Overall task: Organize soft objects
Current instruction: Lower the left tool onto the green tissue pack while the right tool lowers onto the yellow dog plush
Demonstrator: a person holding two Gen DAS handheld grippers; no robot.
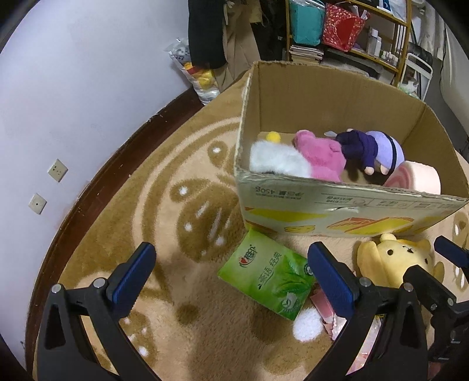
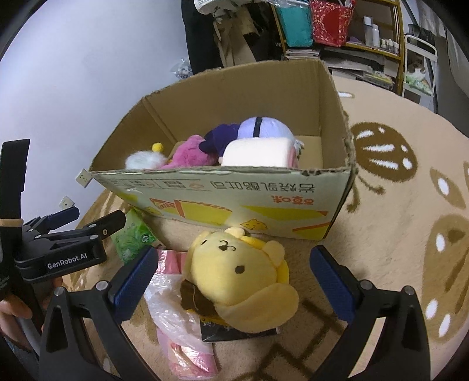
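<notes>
Yellow bear plush (image 2: 239,274), just in front of the cardboard box (image 2: 222,202), on a dark flat item, probably a book: light, soft, squashable, best pinched across the head; right hand-held gripper (image 2: 233,281) spread wide around it, untouched; left hand-held gripper (image 1: 231,274) likewise apart, empty.

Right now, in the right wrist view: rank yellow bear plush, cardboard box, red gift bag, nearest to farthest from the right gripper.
1. Yellow bear plush: on the rug, lying between the open fingers of the right gripper.
2. Cardboard box: just beyond the plush, straight ahead, soft toys inside.
3. Red gift bag: far back on the shelf, upper right.
</notes>
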